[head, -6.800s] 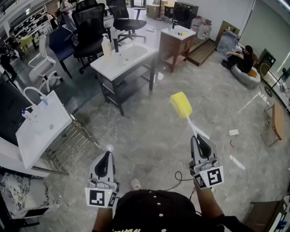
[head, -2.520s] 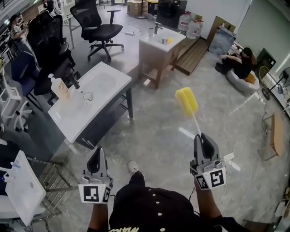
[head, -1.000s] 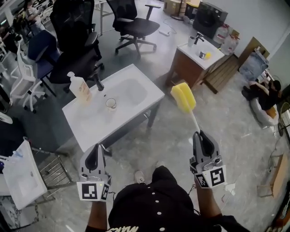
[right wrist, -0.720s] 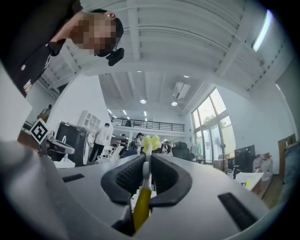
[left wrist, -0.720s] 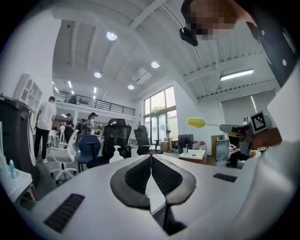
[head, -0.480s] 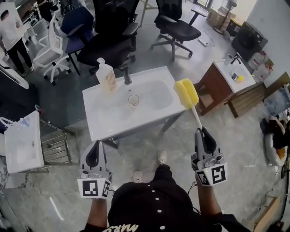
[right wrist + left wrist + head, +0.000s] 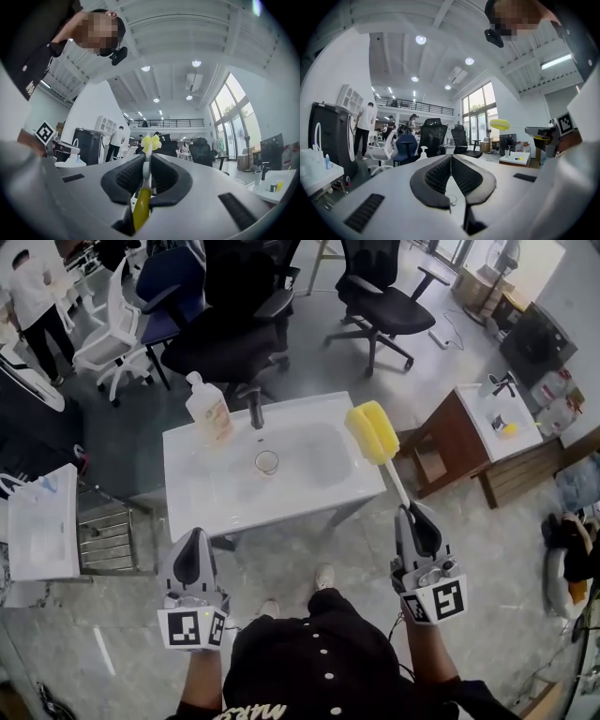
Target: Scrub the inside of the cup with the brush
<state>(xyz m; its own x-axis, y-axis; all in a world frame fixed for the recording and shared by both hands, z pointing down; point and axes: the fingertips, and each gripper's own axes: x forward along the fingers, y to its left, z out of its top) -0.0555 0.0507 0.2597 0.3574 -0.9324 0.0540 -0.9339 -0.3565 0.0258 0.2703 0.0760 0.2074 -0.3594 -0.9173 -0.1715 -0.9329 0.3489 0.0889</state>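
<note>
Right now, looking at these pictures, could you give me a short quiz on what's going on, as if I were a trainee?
1. True or false: the right gripper grips the brush by its handle.
2. Fill in: the cup stands on the white ___ top.
3. The left gripper holds: A the cup, B the brush, C nothing.
Key: 1 true; 2 sink; 3 C.

I can read nothing here: the white print on my black shirt (image 7: 319,662) is cut off and blurred.
</note>
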